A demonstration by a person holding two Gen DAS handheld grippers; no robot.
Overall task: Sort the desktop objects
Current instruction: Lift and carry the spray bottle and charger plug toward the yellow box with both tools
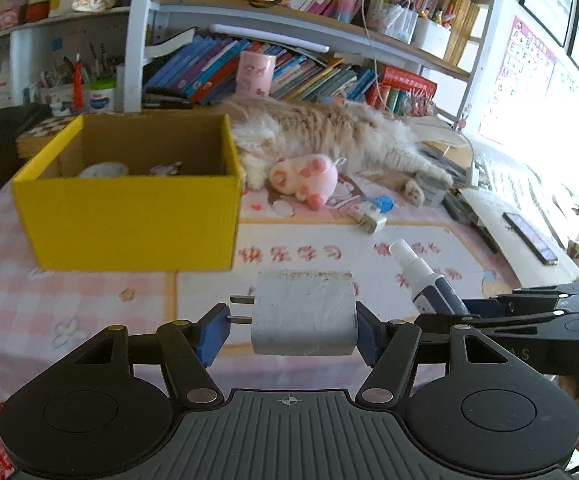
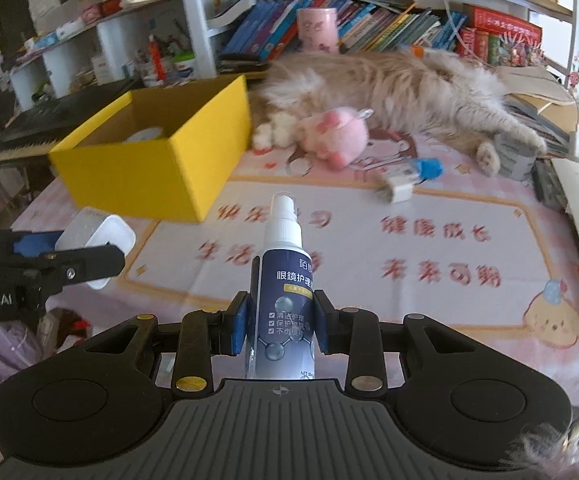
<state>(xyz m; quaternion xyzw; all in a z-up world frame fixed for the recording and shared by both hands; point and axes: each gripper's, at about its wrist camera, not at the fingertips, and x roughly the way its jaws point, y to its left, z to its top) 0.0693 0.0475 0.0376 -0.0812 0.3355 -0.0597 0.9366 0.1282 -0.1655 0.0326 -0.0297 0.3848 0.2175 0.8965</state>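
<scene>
Charger (image 1: 303, 314) prongs left; bottle (image 2: 285, 280) upright

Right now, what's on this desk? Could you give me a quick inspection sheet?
Surface: desk under a pink printed mat.
Job's things: yellow box, open, with small items inside; white charger; spray bottle; pink plush toy; small white adapter with a blue piece.
Clutter: a cat lying behind the toy; phone on papers at the right edge.
Grippers: left gripper shut on the charger; right gripper shut on the spray bottle.
Cables: a thin cord hanging by the shelves.
Surroundings: crowded bookshelves, keyboard, bright window.
</scene>
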